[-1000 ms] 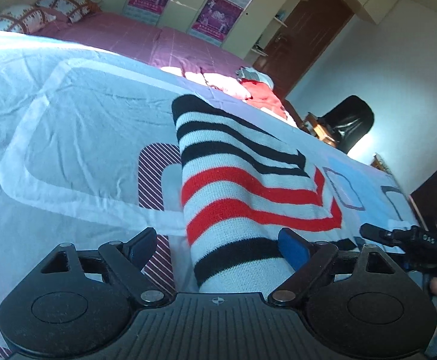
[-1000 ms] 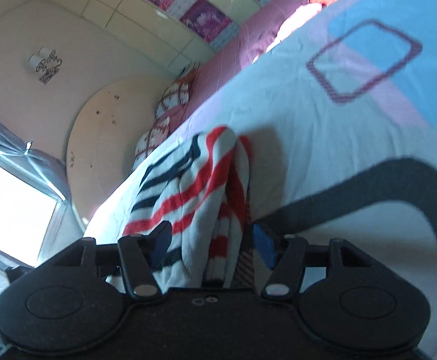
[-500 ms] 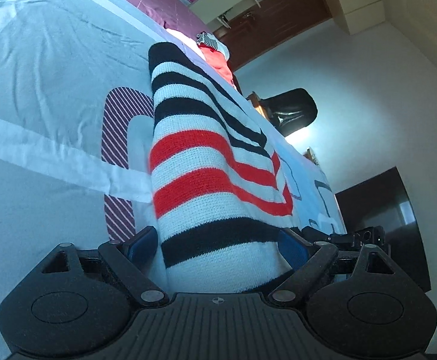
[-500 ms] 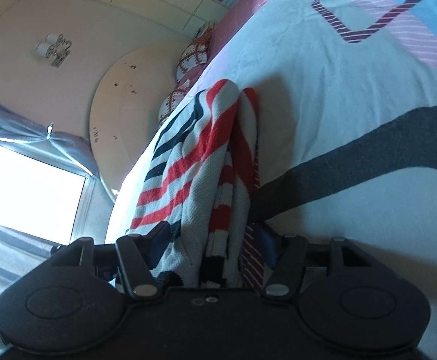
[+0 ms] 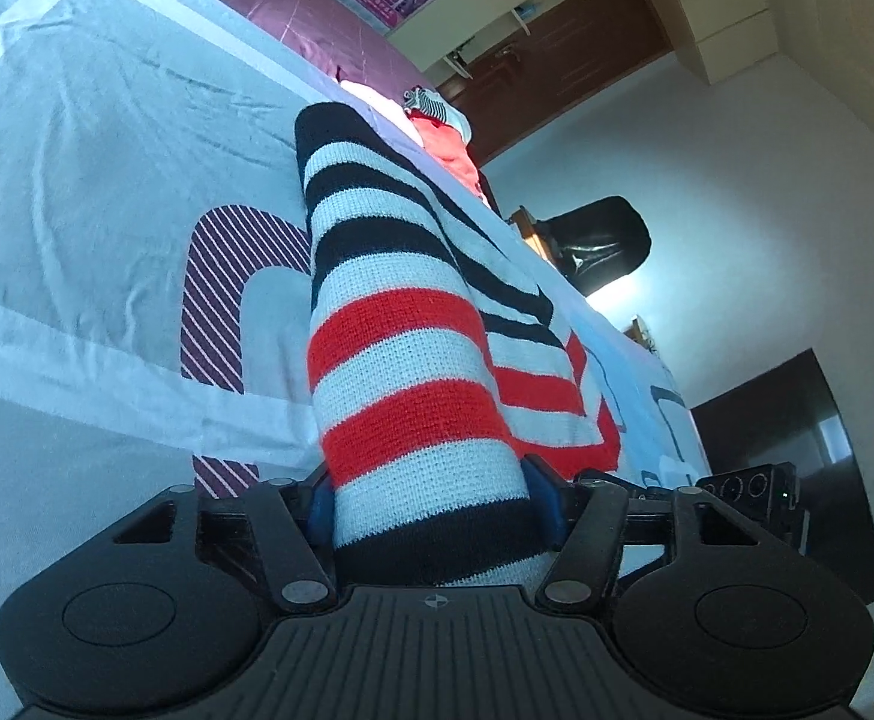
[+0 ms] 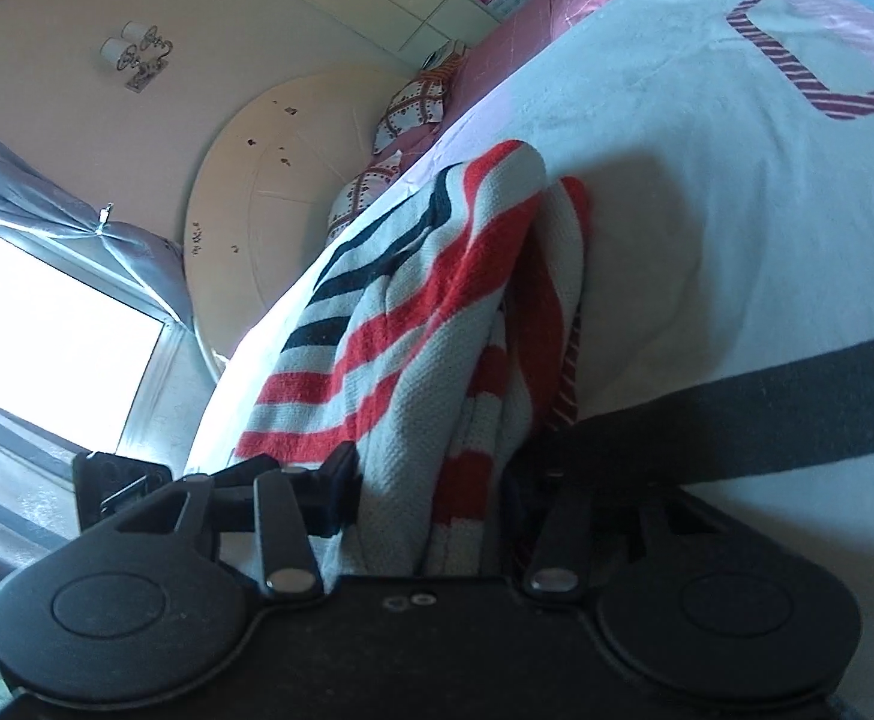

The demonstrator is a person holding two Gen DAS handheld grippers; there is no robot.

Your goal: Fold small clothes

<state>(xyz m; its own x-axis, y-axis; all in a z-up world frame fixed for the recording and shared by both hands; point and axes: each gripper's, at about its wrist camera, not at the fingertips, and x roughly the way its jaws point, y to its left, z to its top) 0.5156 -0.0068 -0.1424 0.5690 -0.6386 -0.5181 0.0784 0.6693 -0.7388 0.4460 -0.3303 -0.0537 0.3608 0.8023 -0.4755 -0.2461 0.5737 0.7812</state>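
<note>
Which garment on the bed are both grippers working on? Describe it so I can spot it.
On the pale printed bedspread lies a knitted striped garment, bunched between the jaws of the left gripper and the right gripper. Its white, black and red bands distinguish it from the plain red clothing farther up the bed.

Right gripper (image 6: pixel 431 492) jaws just closing — pinching folded striped sweater (image 6: pixel 413 324) on bedspread (image 6: pixel 706 192).

Patterned bedsheet (image 5: pixel 107 168), black chair (image 5: pixel 607 240), round headboard (image 6: pixel 269 174)
</note>
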